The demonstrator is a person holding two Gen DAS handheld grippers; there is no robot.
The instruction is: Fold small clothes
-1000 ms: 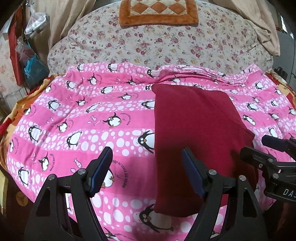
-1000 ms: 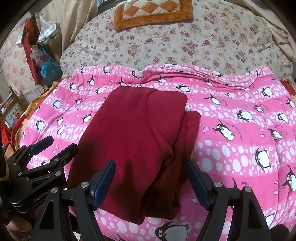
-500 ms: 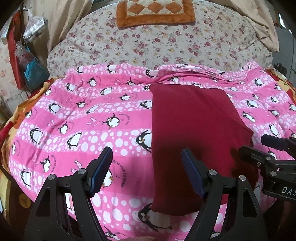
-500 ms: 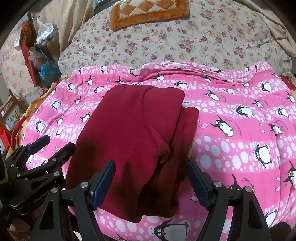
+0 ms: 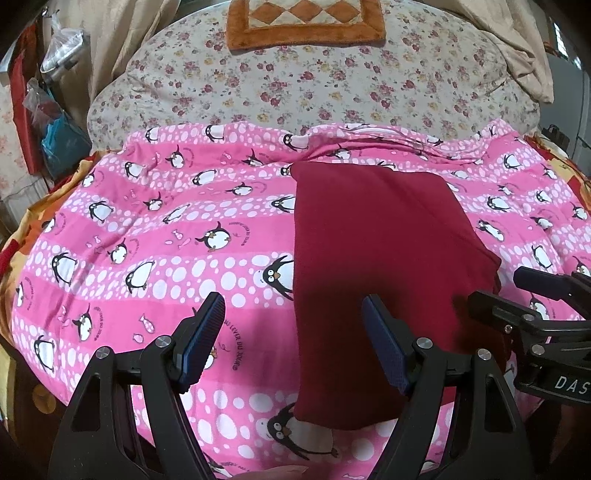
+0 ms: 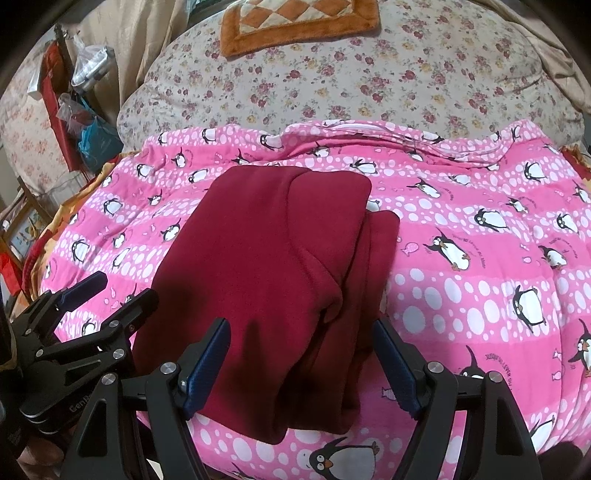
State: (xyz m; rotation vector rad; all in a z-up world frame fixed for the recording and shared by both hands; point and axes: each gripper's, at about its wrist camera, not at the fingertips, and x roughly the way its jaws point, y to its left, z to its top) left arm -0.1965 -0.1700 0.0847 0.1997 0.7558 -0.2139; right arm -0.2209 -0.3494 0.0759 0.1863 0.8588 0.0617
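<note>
A dark red garment (image 5: 376, 258) lies folded into a long rectangle on a pink penguin-print blanket (image 5: 166, 229). In the right wrist view the garment (image 6: 273, 266) shows layered folds along its right side. My left gripper (image 5: 293, 325) is open and empty, held above the garment's near left edge. My right gripper (image 6: 301, 350) is open and empty above the garment's near end. Each gripper shows in the other's view: the right one (image 5: 517, 295) at the garment's right edge, the left one (image 6: 110, 291) at its left edge.
A floral quilt (image 5: 314, 81) rises behind the blanket, with an orange checked mat (image 5: 306, 18) on top. Bags and clutter (image 5: 48, 122) hang at the left. Beige cloth (image 5: 517, 48) drapes at the back right. The blanket's near edge drops off below the grippers.
Both grippers have drawn back slightly toward me, staying open. The garment has not moved.
</note>
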